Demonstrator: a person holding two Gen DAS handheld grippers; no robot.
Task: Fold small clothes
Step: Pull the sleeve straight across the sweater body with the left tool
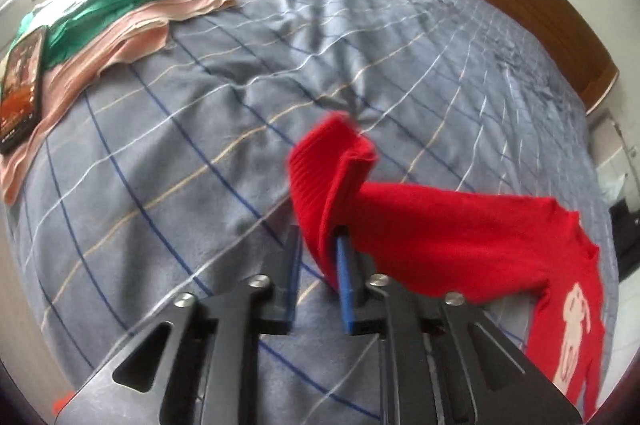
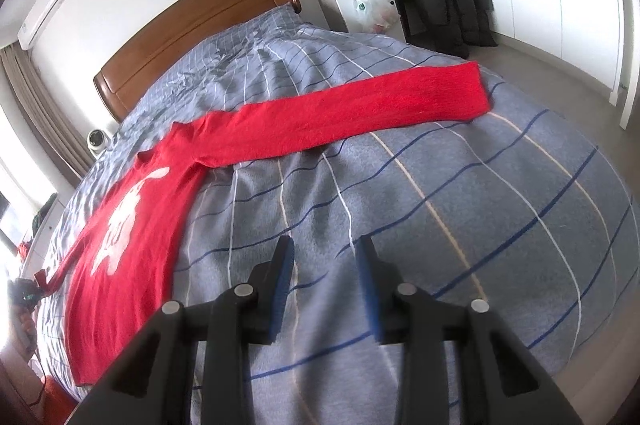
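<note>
The red sweater (image 2: 132, 217) lies flat on the bed (image 2: 400, 225), at the left of the right wrist view, with one sleeve (image 2: 360, 105) stretched toward the upper right. In the left wrist view, the left gripper (image 1: 318, 245) has the ribbed cuff (image 1: 324, 177) between its blue fingers (image 1: 345, 285); the fabric hangs over one finger, and whether they press it I cannot tell. The right gripper (image 2: 325, 253) hovers over the bedcover, fingers apart and empty. Folded clothes (image 1: 120, 9) and a phone (image 1: 22, 85) rest at the upper left.
</note>
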